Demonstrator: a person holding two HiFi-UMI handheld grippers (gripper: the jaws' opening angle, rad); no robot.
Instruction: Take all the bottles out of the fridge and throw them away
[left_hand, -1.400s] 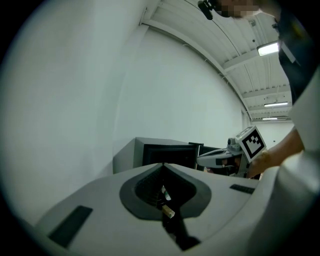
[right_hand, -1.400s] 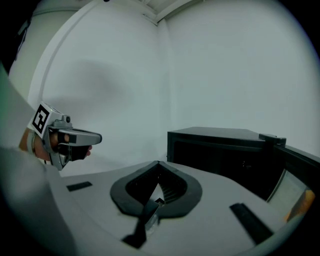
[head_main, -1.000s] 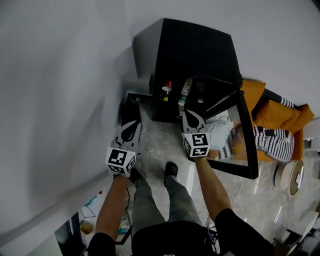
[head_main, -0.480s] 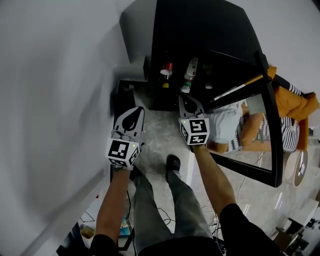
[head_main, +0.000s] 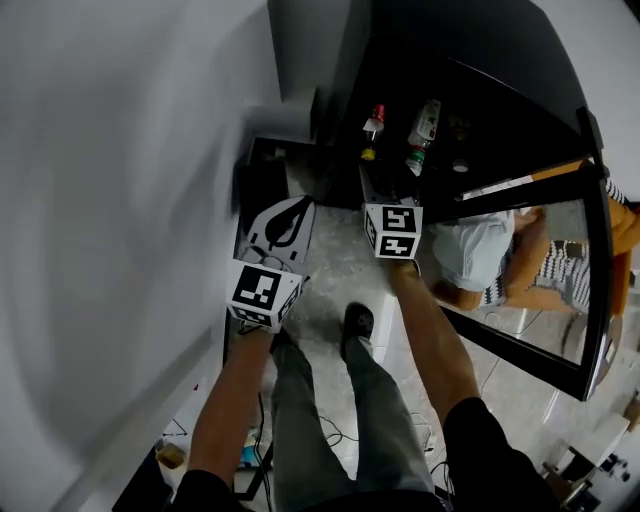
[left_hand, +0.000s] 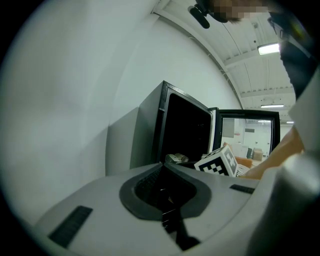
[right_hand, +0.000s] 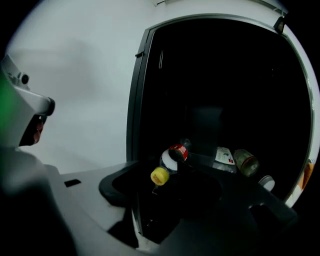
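Observation:
The black fridge stands open, with several bottles lying on its floor. A bottle with a yellow cap and a red label lies nearest; in the head view that bottle is at the left of the opening. Next to it is a clear bottle with a green cap, and more bottles lie deeper at the right. My right gripper points into the opening, its jaws opening with nothing between them; its marker cube is just before the fridge. My left gripper hangs shut and empty to the left.
The fridge's glass door swings out to the right and mirrors a room. A grey wall runs along the left, with a dark box at its foot. The person's shoes stand on the pale floor behind the grippers.
The fridge has come closer and larger in the head view. My right gripper has moved forward to the fridge's opening. My left gripper stays shut beside it.

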